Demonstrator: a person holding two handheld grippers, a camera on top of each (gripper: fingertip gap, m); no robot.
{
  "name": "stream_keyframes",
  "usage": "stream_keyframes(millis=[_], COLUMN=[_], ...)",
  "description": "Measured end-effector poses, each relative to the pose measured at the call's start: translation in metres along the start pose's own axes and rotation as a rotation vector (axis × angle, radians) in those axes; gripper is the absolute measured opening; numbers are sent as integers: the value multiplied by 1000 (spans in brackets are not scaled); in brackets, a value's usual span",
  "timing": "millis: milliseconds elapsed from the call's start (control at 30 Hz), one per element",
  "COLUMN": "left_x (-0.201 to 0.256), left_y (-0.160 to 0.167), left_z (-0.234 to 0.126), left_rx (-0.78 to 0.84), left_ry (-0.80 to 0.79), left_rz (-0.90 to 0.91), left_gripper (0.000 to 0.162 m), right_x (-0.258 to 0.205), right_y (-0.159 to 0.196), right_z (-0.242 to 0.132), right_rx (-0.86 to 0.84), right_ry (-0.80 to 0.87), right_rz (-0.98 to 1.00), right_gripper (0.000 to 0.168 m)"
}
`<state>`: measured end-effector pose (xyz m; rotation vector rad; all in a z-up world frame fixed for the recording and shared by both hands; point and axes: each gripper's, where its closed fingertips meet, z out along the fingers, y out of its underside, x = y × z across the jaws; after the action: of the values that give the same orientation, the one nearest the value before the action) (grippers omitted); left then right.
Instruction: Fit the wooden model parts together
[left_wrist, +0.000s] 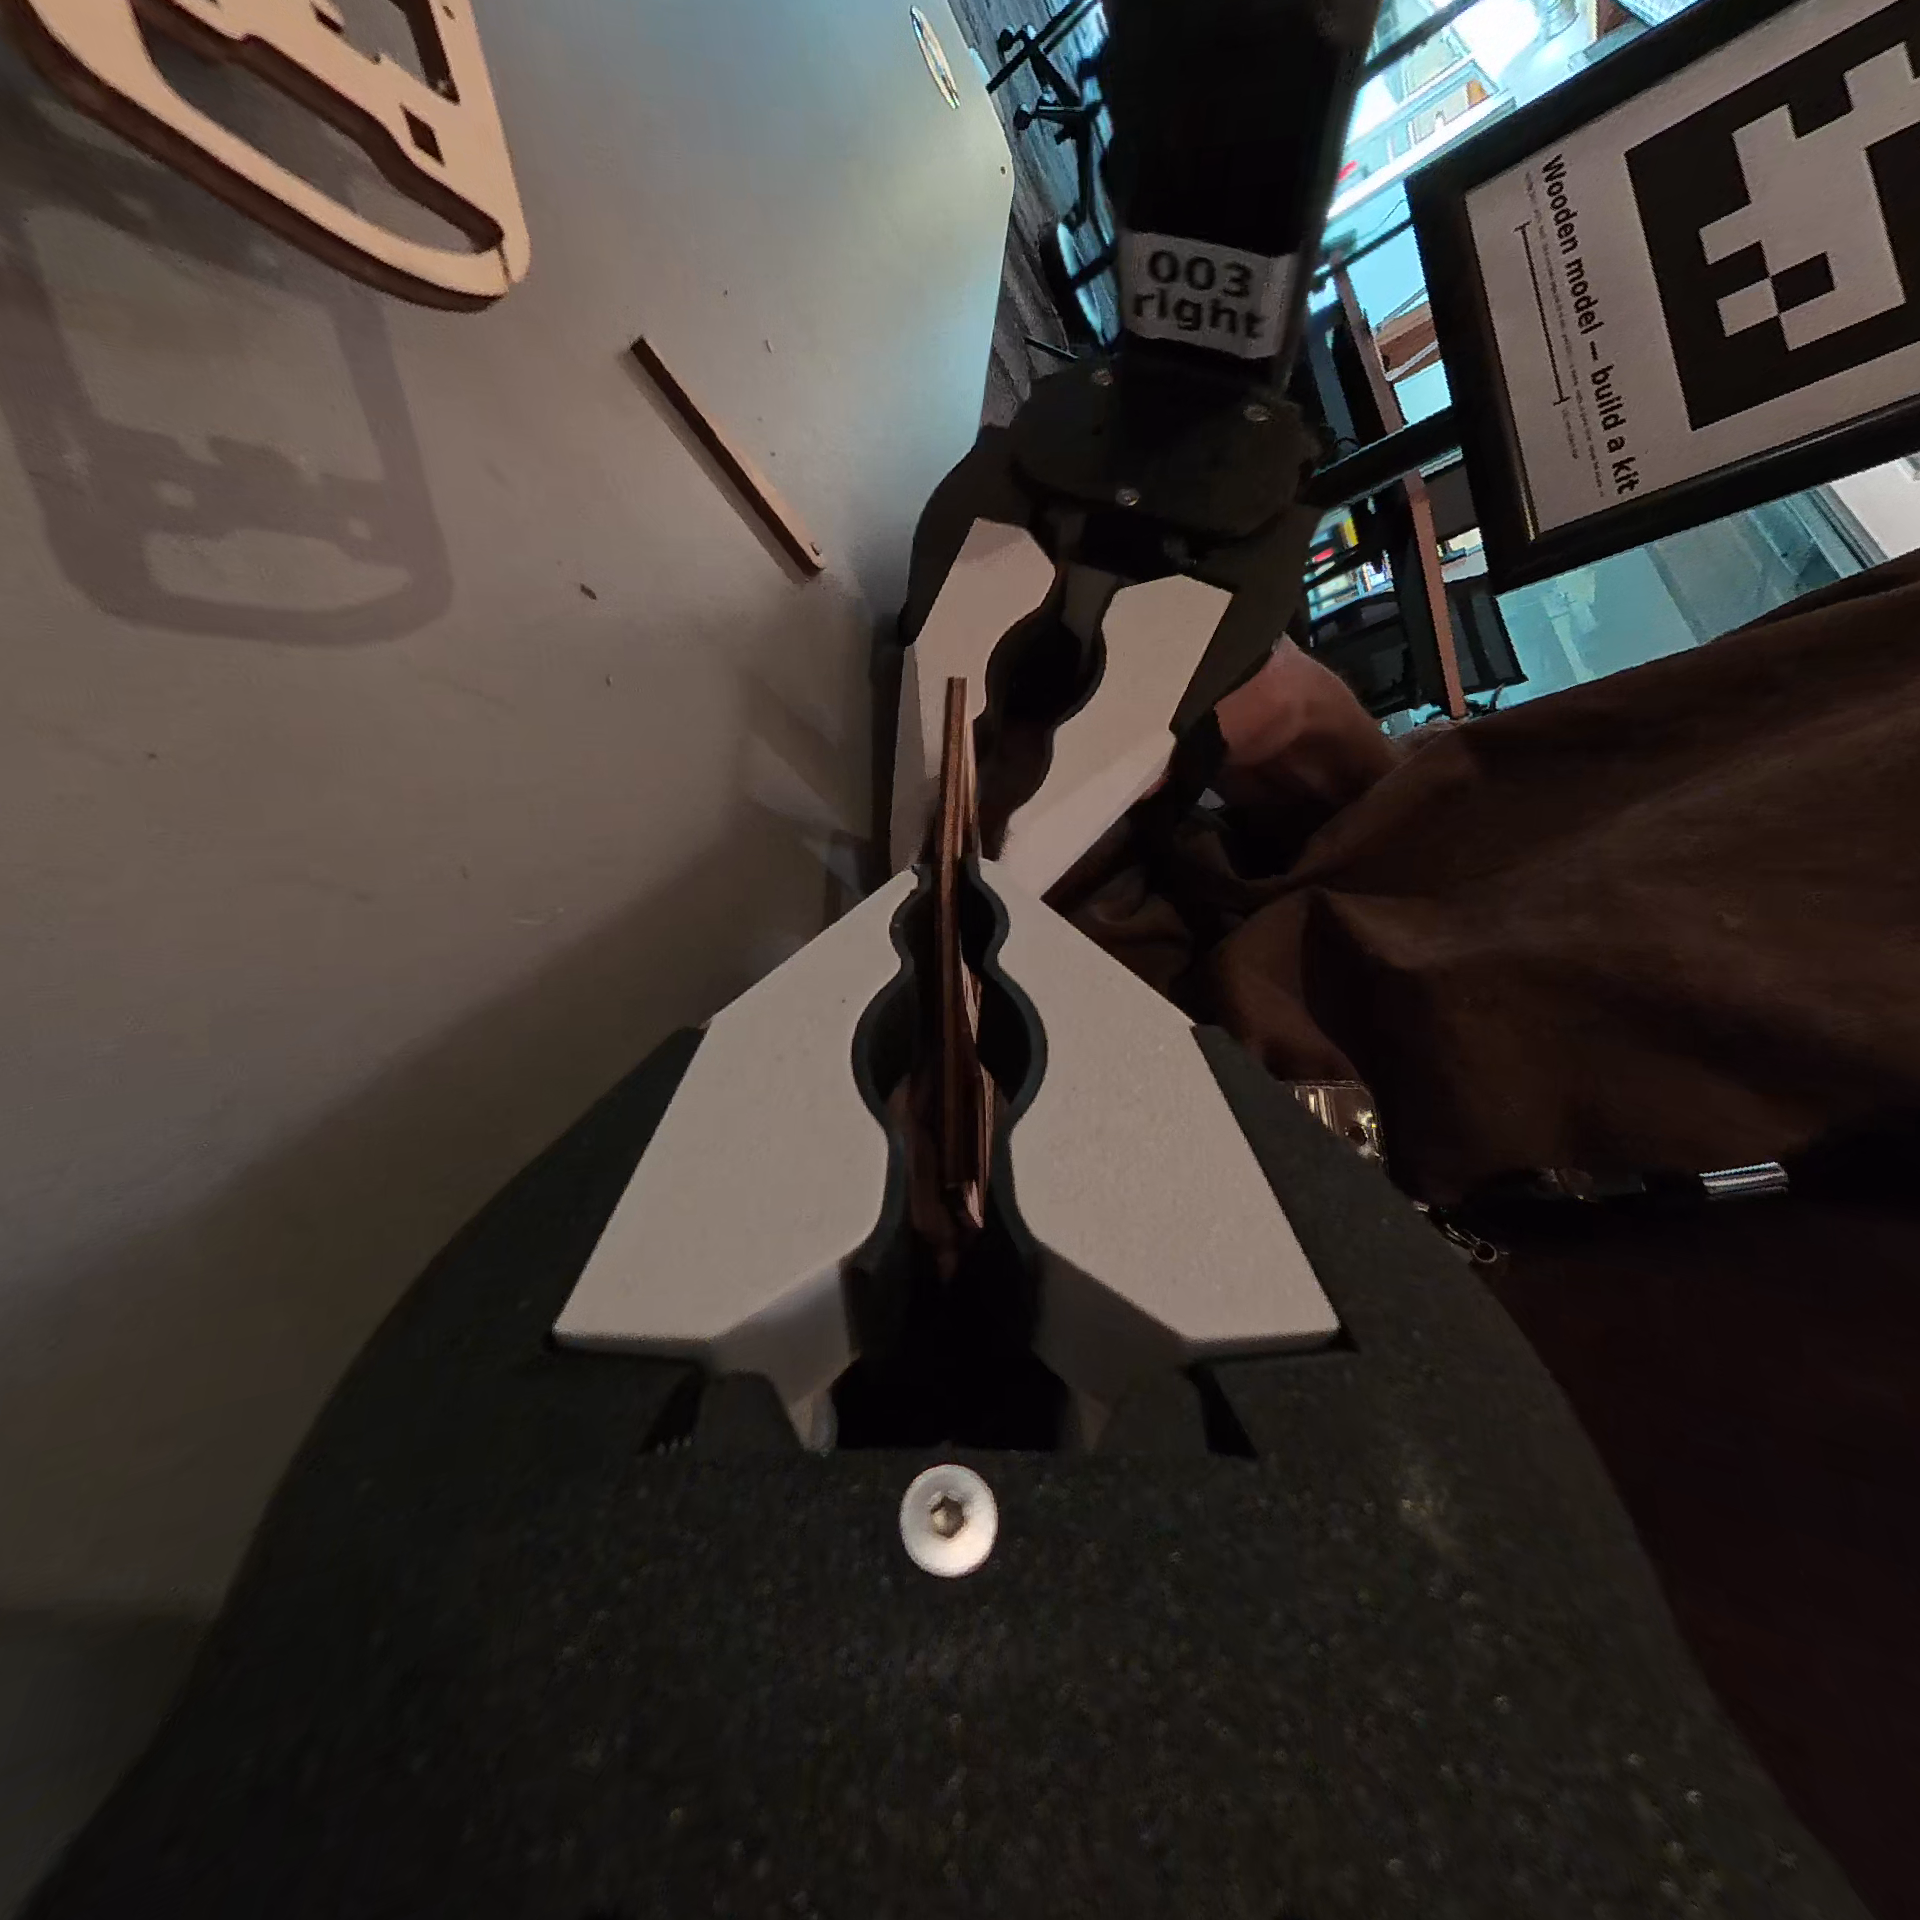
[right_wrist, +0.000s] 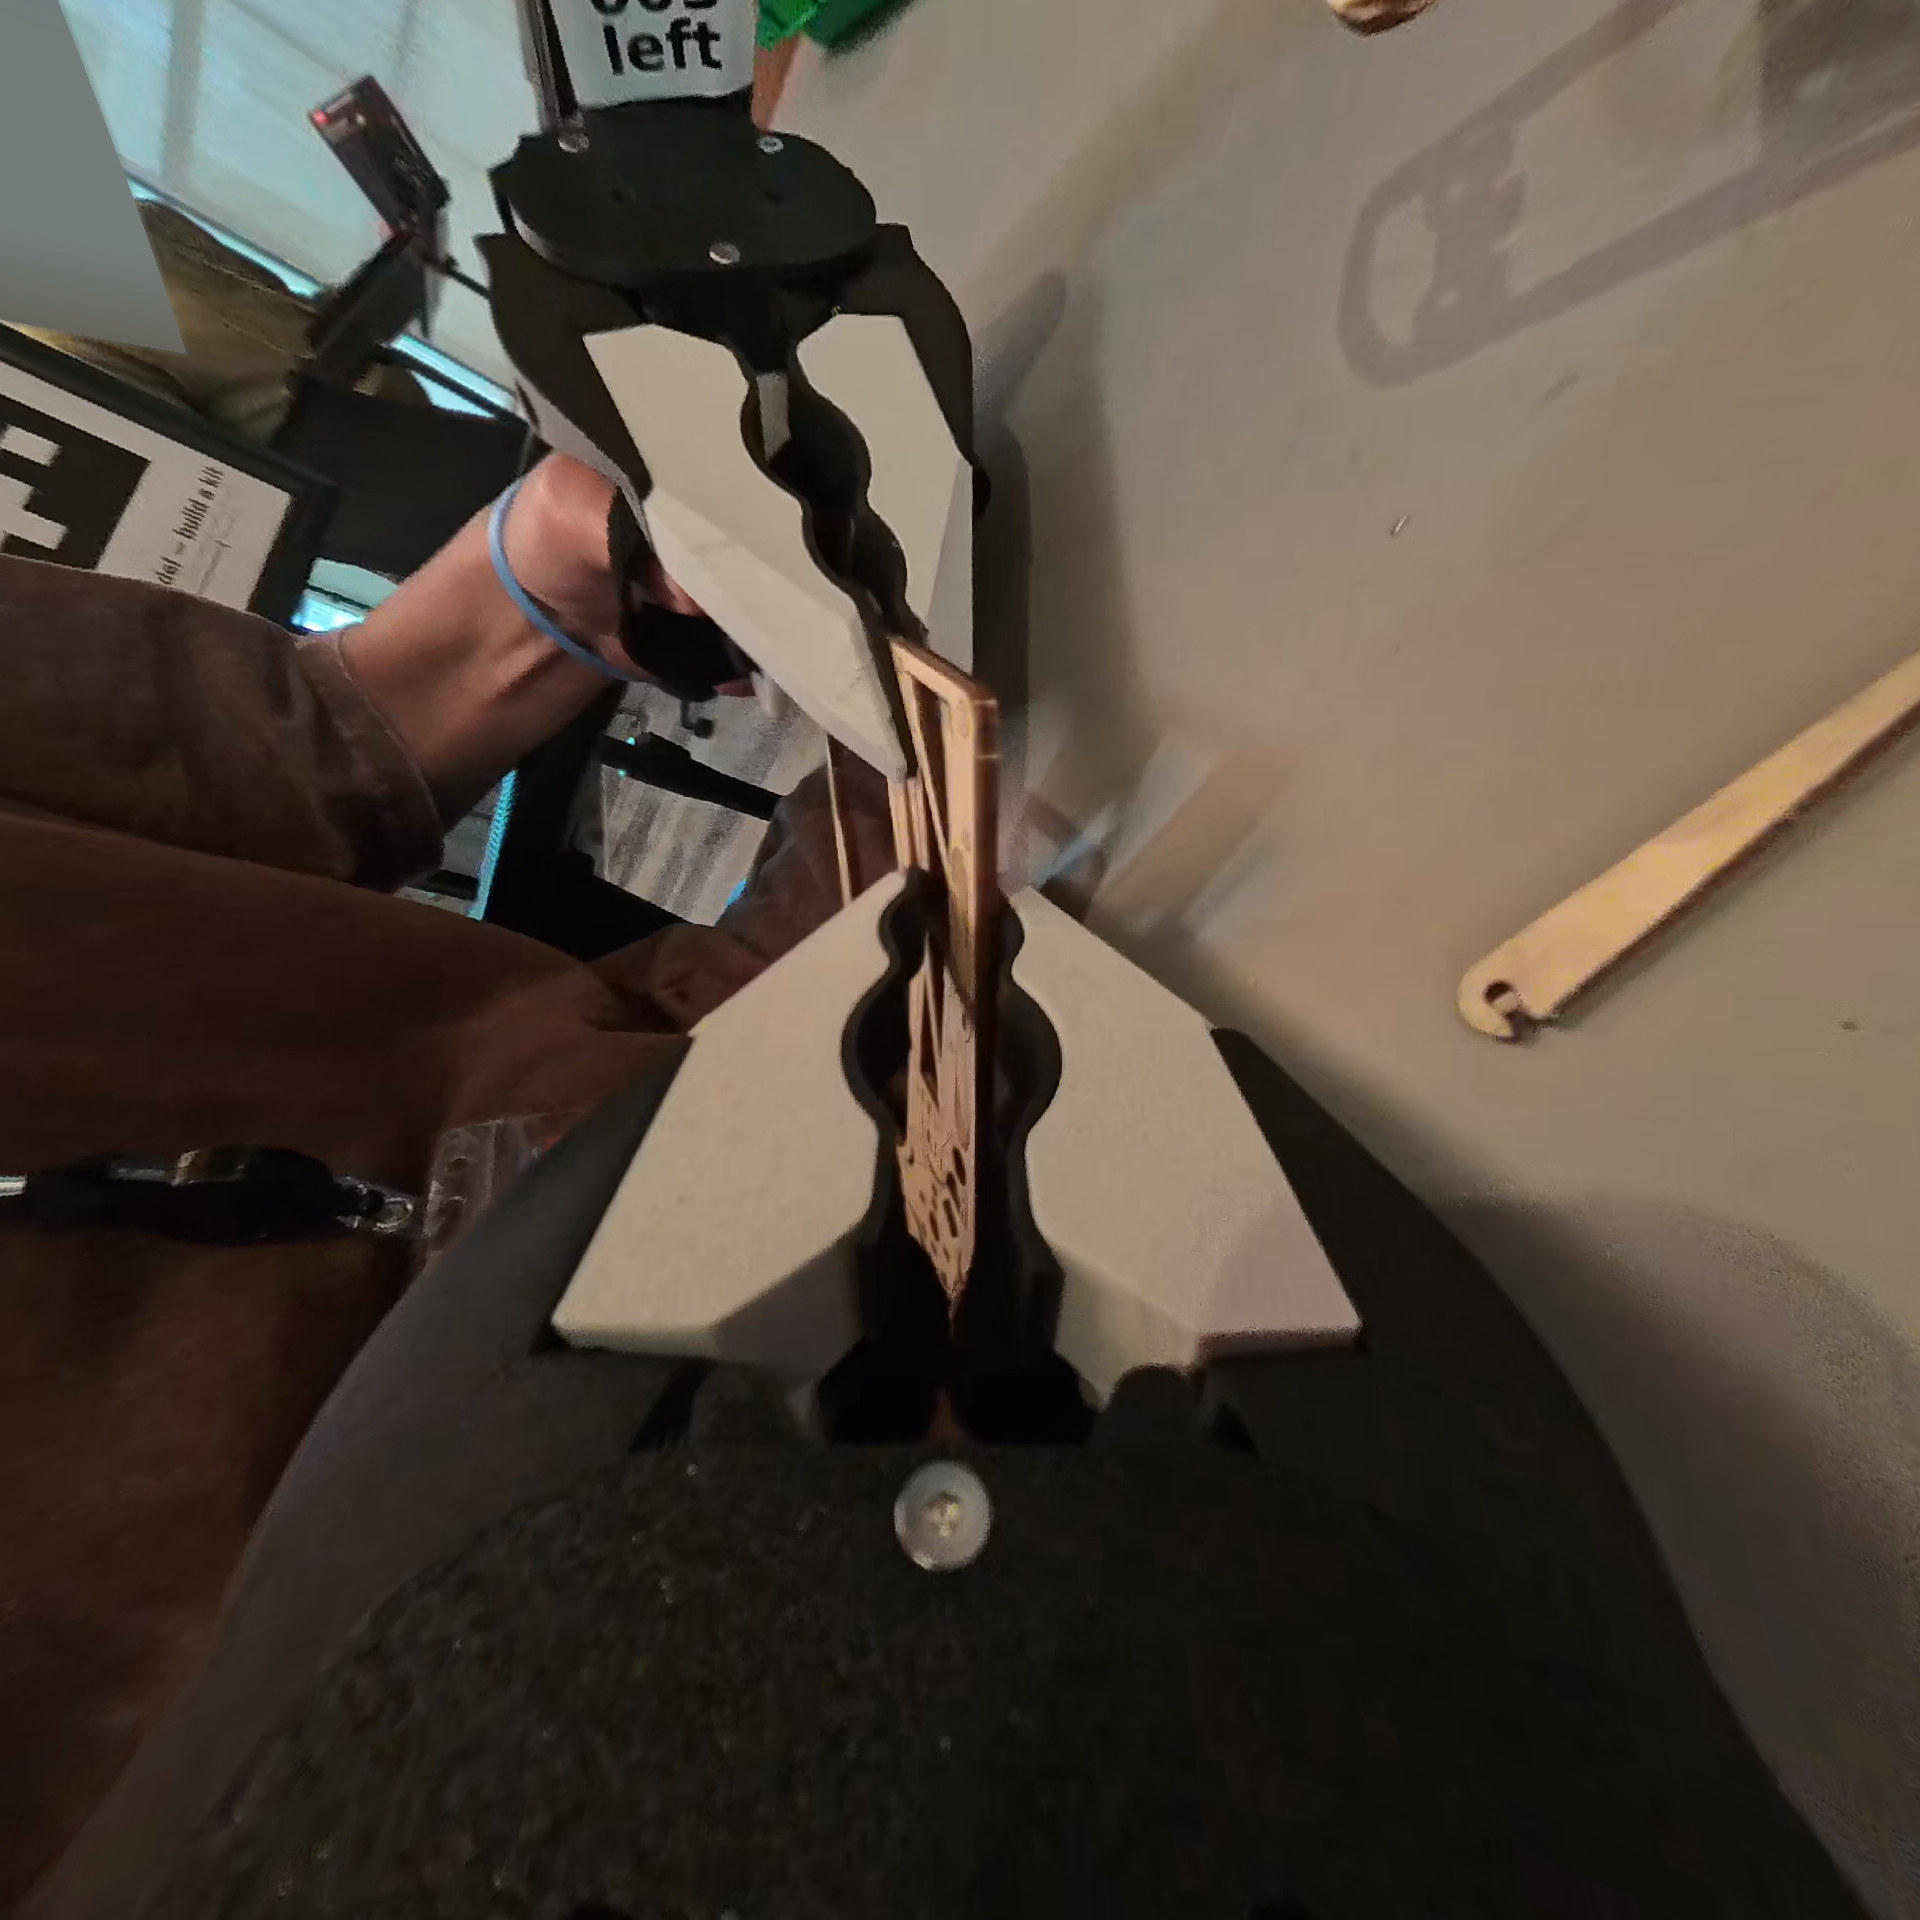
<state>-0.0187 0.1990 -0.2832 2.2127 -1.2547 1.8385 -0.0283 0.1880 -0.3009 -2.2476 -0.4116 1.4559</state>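
My left gripper (left_wrist: 951, 883) is shut on a thin wooden part (left_wrist: 954, 748), seen edge-on between its white fingers. My right gripper (right_wrist: 951, 899) faces it tip to tip and is shut on a flat wooden part with cut-out holes (right_wrist: 961, 810). In the right wrist view the left gripper (right_wrist: 920, 717) clamps the far end of a wooden frame piece. In the left wrist view the right gripper (left_wrist: 977, 831) closes around the far end of the wood. The parts lie flat against each other above the grey table (left_wrist: 623, 727). I cannot tell whether they are joined.
A wooden cut-out sheet (left_wrist: 312, 135) sits at the top left and throws a shadow on the table. A thin wooden strip (left_wrist: 727, 457) and a wooden stick with a hooked end (right_wrist: 1662, 862) lie on the table. A framed sign (left_wrist: 1714, 260) and a brown sleeve (right_wrist: 208, 831) are close.
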Motion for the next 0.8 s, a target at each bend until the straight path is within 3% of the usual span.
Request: stream_keyframes(millis=[333,533,800], left_x=[-4,2,4], left_y=[-1,-3,-3], left_z=[-1,-2,-3], left_rx=[19,27,22], left_ry=[-58,0,25], left_rz=[45,18,1], left_gripper=[1,1,1], right_x=[11,-1,-3], right_y=[-2,-11,-38], right_z=[1,-6,-27], right_rx=[-12,36,158], right_ry=[112,-30,-4], right_rz=[-60,37,-32], right_gripper=[4,14,15])
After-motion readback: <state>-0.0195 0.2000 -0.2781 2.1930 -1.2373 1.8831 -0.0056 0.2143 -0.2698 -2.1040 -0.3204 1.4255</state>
